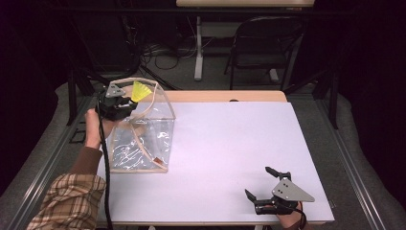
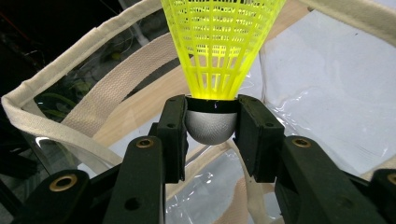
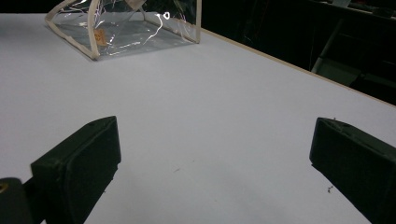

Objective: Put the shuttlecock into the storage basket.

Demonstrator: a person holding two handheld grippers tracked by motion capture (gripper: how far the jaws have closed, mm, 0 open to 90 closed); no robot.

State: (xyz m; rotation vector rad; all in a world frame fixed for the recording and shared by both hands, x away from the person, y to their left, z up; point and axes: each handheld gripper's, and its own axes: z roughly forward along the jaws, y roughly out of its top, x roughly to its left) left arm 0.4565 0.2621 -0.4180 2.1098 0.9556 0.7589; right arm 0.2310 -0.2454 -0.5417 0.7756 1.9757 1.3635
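My left hand-held gripper point(image 2: 211, 122) is clamped on the grey rounded base of a yellow shuttlecock point(image 2: 219, 46), one jaw on each side, the mesh skirt pointing away from me. In the high view I see that hand-held gripper point(image 1: 125, 100) raised over the open top of a clear bag point(image 1: 143, 139) with cream trim, which sits at the far left of the white surface point(image 1: 225, 153). My left hand point(image 1: 93, 129) grips from the outer side, the plaid sleeve point(image 1: 67, 201) angled in from the lower left. My right hand-held gripper point(image 1: 261, 184) rests low near the front right edge, its jaws spread wide and holding nothing, well apart from the bag.
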